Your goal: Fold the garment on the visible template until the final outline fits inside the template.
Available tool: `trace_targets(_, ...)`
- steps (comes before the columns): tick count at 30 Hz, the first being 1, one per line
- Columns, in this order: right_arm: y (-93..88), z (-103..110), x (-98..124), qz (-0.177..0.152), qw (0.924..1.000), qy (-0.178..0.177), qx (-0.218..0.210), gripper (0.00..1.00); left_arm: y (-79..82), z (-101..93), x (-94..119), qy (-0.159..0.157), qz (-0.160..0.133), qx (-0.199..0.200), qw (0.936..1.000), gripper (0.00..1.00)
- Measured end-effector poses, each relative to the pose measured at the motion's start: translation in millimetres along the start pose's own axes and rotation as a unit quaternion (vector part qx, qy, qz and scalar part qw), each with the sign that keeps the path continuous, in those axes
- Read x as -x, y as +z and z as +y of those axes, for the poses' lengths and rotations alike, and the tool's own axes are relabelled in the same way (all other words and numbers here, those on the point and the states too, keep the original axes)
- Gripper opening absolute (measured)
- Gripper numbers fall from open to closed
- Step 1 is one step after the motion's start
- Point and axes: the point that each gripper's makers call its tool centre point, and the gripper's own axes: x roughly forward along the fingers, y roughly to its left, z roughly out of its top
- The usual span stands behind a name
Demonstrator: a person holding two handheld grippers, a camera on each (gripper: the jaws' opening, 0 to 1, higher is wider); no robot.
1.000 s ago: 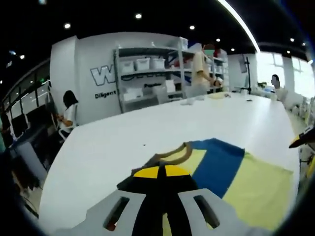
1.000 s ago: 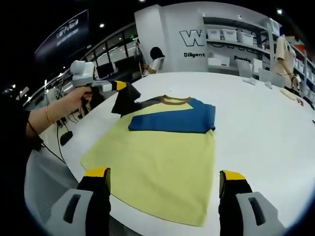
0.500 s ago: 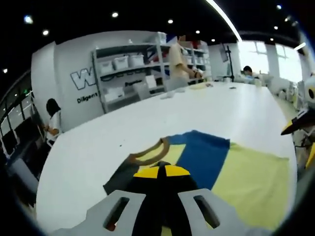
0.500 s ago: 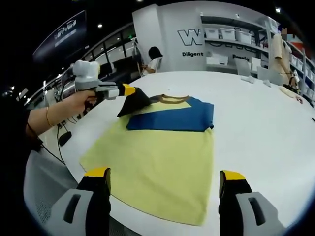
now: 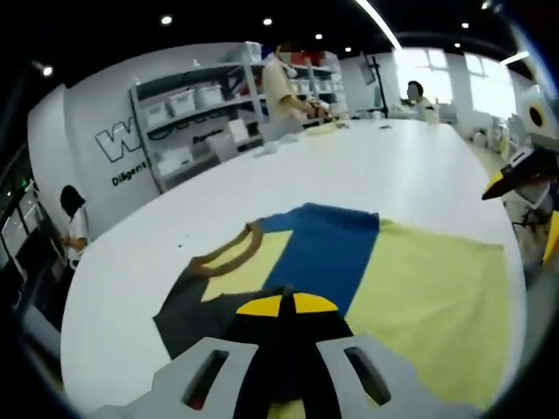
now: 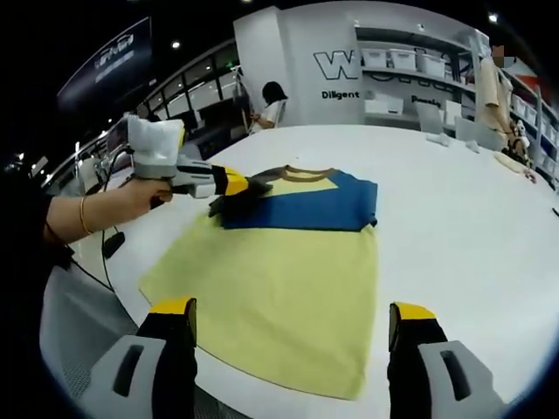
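Garment [image 6: 279, 288], a yellow T-shirt with a blue sleeve [image 6: 306, 208] folded across its chest, lies flat on the white worktop [image 6: 463, 236]. Left hand-held gripper [image 6: 229, 182] is clamped on the dark grey sleeve [image 5: 188, 305] beside the brown collar [image 5: 225, 253], holding that sleeve over the shirt's shoulder edge; in the left gripper view its yellow tips meet on the dark fabric. Right hand-held gripper [image 6: 293, 319] hangs over the shirt's hem with jaws spread wide, gripping nothing. Shelving [image 5: 201, 105] stands beyond the collar end.
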Motion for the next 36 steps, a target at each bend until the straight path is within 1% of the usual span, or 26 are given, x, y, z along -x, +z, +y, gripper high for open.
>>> trace_targets(2, -0.8, -0.3, -0.4, 0.001, 1.0, -0.002, 0.001, 0.89, -2.0, -5.6, -1.3, -0.011, 0.004, 0.002, 0.9999, 0.11)
trace_targets(3, -0.9, -0.1, -0.6, 0.001, 1.0, -0.002, 0.001, 0.89, -2.4, -9.2, -2.0, -0.016, 0.004, 0.001, 0.9999, 0.16)
trace_targets(4, -1.1, 0.2, -1.0, 0.003, 1.0, -0.002, 0.003, 0.89, -2.4, -11.7, -2.2, -0.019, 0.004, -0.001, 0.9998, 0.25)
trace_targets(6, 0.0, 1.6, -1.9, 0.002, 1.0, -0.001, 0.004, 0.89, -2.3, -14.0, -1.7, -0.019, 0.005, -0.011, 0.9998, 0.39)
trace_targets(7, 0.2, 2.1, -2.2, 0.001, 1.0, 0.0, 0.004, 0.89, -1.6, -13.9, -1.4, -0.017, 0.004, -0.015, 0.9997, 0.47)
trace_targets(9, 1.8, 3.4, -3.3, 0.0, 1.0, 0.002, 0.006, 0.89, -0.2, -11.7, -0.8, -0.013, 0.002, -0.012, 0.9998, 0.61)
trace_targets(10, 2.6, 3.9, -3.9, -0.001, 1.0, 0.002, 0.007, 0.89, 1.5, -10.4, 0.3, -0.011, 0.0, -0.004, 0.9999, 0.68)
trace_targets(14, 5.0, 6.2, -5.4, -0.004, 0.9999, 0.007, 0.007, 0.9, 3.7, -6.1, 2.5, -0.01, -0.001, 0.014, 0.9999, 0.82)
trace_targets(16, 5.7, 7.1, -6.0, -0.004, 0.9999, 0.007, 0.009, 0.9, 3.6, -4.4, 3.7, -0.009, -0.001, 0.028, 0.9996, 0.92)
trace_targets(17, 6.1, 7.8, -6.1, -0.004, 0.9999, 0.008, 0.01, 0.9, 3.8, -3.9, 4.7, -0.011, -0.001, 0.033, 0.9994, 0.96)
trace_targets(19, 7.7, 9.6, -6.8, -0.006, 0.9999, 0.01, 0.012, 0.9, 4.0, -2.0, 7.9, -0.011, -0.002, 0.041, 0.9991, 0.99)
trace_targets(23, 9.7, 12.0, -8.7, -0.007, 0.9997, 0.012, 0.019, 0.9, 4.2, -1.3, 13.7, -0.018, -0.002, 0.048, 0.9987, 0.99)
trace_targets(29, 14.9, 16.6, -12.2, -0.011, 0.9994, 0.018, 0.026, 0.91, 4.1, 4.2, 26.3, -0.014, -0.008, 0.058, 0.9982, 0.99)
trace_targets(33, 19.3, 20.4, -15.0, -0.013, 0.9991, 0.021, 0.036, 0.91, 0.5, 5.9, 34.5, -0.018, 0.001, 0.059, 0.9981, 0.99)
trace_targets(36, 24.9, 23.0, -17.9, -0.017, 0.9986, 0.026, 0.043, 0.9, 3.7, 8.2, 44.4, -0.023, -0.007, 0.066, 0.9975, 0.99)
